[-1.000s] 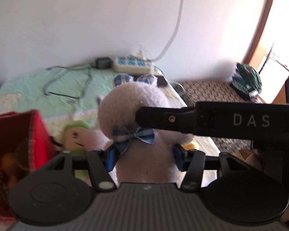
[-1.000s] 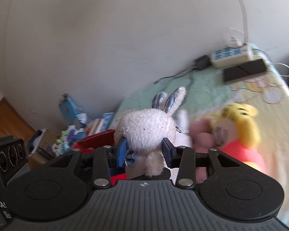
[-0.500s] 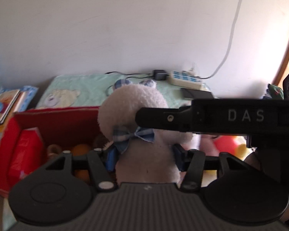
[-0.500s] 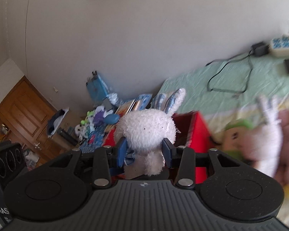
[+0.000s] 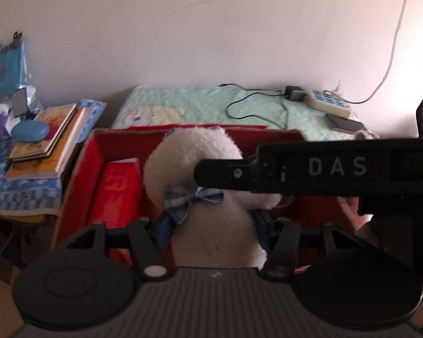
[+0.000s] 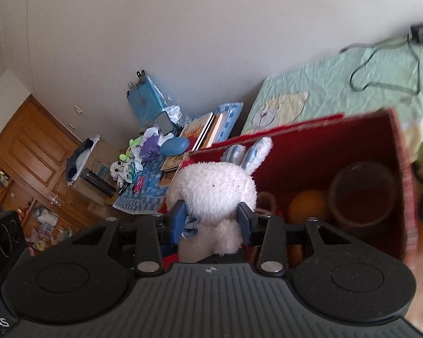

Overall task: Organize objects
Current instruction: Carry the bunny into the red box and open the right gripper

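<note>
A white plush rabbit (image 5: pixel 194 155) with a blue checked bow hangs above an open red box (image 5: pixel 93 146). My left gripper (image 5: pixel 213 228) is shut on the rabbit's body from the front. My right gripper (image 6: pixel 212 222) is shut on the same rabbit (image 6: pixel 214 186) from behind, with its checked ears pointing up. A black bar marked DAS (image 5: pixel 335 167), part of the other hand's tool, crosses the left wrist view. The red box (image 6: pixel 397 129) holds a brown basket (image 6: pixel 361 194), an orange ball (image 6: pixel 307 205) and a red package (image 5: pixel 118 191).
The box stands on a bed with a green sheet (image 5: pixel 200 104), with a power strip (image 5: pixel 328 102), a cable and a phone at the far end. To its left, a cluttered side table (image 5: pixel 22 188) holds books and a blue case. A wooden door (image 6: pixel 28 155) is far left.
Both grippers have carried the rabbit sideways, from over the plush toys on the bed to above the open red box. Neither grip has changed.
</note>
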Available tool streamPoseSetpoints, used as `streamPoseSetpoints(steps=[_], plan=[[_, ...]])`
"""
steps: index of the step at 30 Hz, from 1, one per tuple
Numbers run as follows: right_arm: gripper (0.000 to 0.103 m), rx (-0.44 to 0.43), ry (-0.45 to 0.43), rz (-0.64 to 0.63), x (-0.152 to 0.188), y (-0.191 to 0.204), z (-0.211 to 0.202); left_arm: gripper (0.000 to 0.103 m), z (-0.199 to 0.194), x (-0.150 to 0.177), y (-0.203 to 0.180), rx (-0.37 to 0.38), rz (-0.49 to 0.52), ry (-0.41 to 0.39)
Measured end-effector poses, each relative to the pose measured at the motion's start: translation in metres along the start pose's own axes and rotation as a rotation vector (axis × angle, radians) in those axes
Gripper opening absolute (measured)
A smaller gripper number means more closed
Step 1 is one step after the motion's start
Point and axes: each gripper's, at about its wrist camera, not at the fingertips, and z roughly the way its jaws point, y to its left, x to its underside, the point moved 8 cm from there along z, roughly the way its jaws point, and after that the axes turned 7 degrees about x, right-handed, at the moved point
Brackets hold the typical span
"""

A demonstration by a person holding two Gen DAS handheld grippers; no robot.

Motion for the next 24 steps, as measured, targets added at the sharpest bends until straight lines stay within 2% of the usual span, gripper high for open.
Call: streamPoseSetpoints(steps=[5, 11, 13, 17, 24], plan=[[0.04, 0.018, 0.058, 0.084, 0.011, -0.003, 0.031, 0.057, 0.015, 0.012, 0.029, -0.046, 0.007, 0.062], [0.041, 0.077, 0.098, 0.083, 0.021, -0.001, 0.052, 0.057, 0.029, 0.024, 0.048, -0.051, 0.003, 0.107], [0.041, 0.085, 0.106, 0.083, 0.023, -0.002, 0.055, 0.058, 0.029, 0.027, 0.048, -0.055, 0.005, 0.114], [0.043, 0.126, 0.117, 0.088, 0.026, -0.01, 0.059, 0.067, 0.035, 0.032, 0.054, -0.031, -0.01, 0.138], [0.043, 0.132, 0.088, 0.114, 0.024, -0.016, 0.046, 0.069, 0.03, 0.032, 0.056, -0.004, -0.027, 0.142]])
